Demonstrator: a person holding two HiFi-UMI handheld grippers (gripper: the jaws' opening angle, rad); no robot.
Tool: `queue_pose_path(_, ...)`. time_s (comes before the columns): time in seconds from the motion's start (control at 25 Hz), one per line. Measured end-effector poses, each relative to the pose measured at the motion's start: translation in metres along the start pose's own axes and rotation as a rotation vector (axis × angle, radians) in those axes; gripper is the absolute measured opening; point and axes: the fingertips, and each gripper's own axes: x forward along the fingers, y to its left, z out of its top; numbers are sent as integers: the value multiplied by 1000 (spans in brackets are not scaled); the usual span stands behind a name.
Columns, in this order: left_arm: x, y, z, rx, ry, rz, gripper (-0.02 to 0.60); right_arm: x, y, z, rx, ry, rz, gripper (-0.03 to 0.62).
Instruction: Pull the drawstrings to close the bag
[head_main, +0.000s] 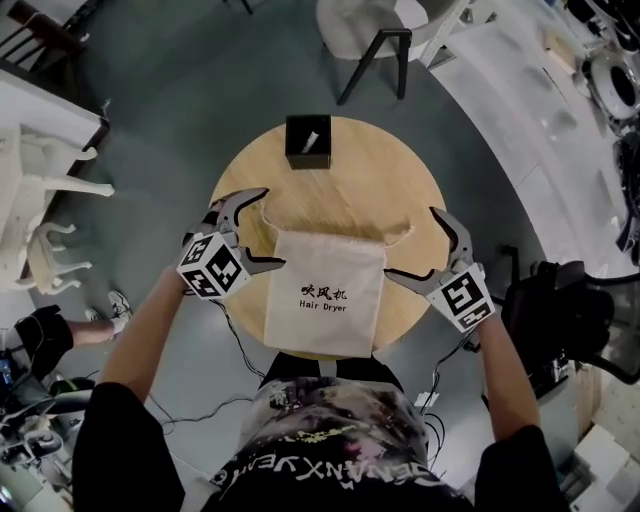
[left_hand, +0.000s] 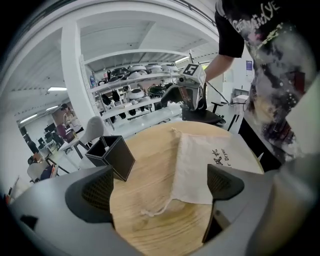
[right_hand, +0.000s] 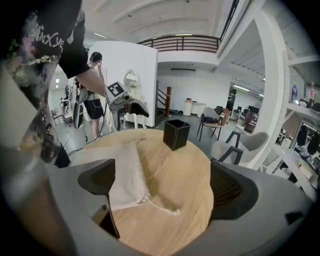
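Head view, wooden table (head_main: 350, 190), bag (head_main: 325, 290), grey floor (head_main: 170, 110), left gripper (head_main: 270, 228), right gripper (head_main: 412, 242) wide open, empty

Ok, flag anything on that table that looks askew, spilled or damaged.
Nothing stands out. The cloth bag lies flat on the round table, not yet cinched, with a loose drawstring at each top corner. The black box stands upright at the far edge. The left gripper and right gripper flank the bag, open.
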Motion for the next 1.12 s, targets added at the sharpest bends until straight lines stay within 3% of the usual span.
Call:
queue_pose_path(0.44,35,-6,-46,100,151,-99,583,40,4,-63,-162,165,170,584)
queue_pose_path(0.72,54,-10,-58,124,182,-161,583,59,3,-100,-308,267,227,583)
queue_pose_path(1.12,73,-18,-82,191,250,-257,584,76,7,-122,-355,327,286,583)
